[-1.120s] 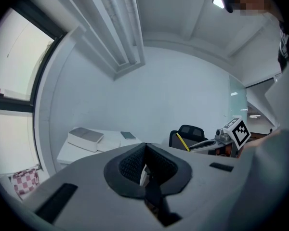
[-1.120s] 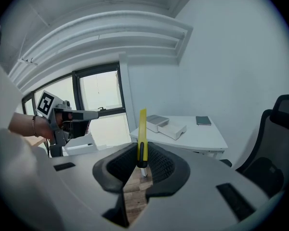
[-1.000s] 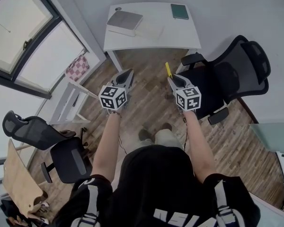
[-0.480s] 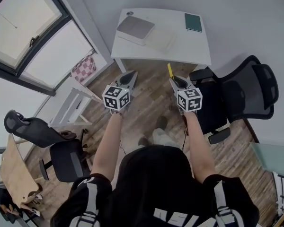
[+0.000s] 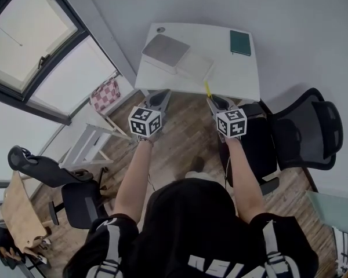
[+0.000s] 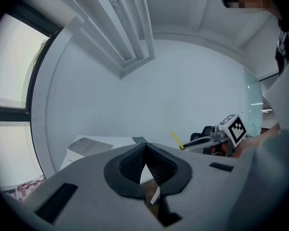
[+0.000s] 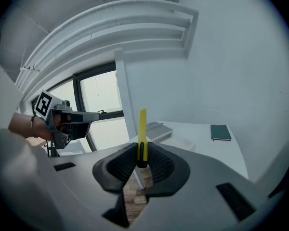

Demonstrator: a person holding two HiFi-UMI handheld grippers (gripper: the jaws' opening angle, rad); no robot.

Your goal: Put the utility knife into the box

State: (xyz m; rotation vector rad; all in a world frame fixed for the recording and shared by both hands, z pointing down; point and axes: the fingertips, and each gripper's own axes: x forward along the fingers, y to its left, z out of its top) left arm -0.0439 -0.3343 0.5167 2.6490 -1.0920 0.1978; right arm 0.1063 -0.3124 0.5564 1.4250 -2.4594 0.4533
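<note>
My right gripper [image 5: 213,100] is shut on a yellow utility knife [image 5: 207,89], whose handle sticks up and forward out of the jaws [image 7: 142,129]. It hangs just short of the white table's [image 5: 232,77] near edge. On the table lies a flat box with a grey top [image 5: 165,50] and a white part [image 5: 196,67] beside it; the right gripper view has the box [image 7: 159,129] just beyond the knife. My left gripper [image 5: 160,93] is level with the right one, shut with nothing in it [image 6: 145,146]. Off to the right in the left gripper view is the right gripper [image 6: 207,139].
A green notebook [image 5: 240,42] lies at the table's far right corner. A black office chair [image 5: 301,135] stands right of my right arm. Left are a window wall, a white rack [image 5: 87,143] and another black chair [image 5: 58,181]. Wooden floor lies below.
The person has stepped toward the table, which is now closer under the grippers. The chair has slid to the right in view. Both grippers keep their state and the knife stays held.
</note>
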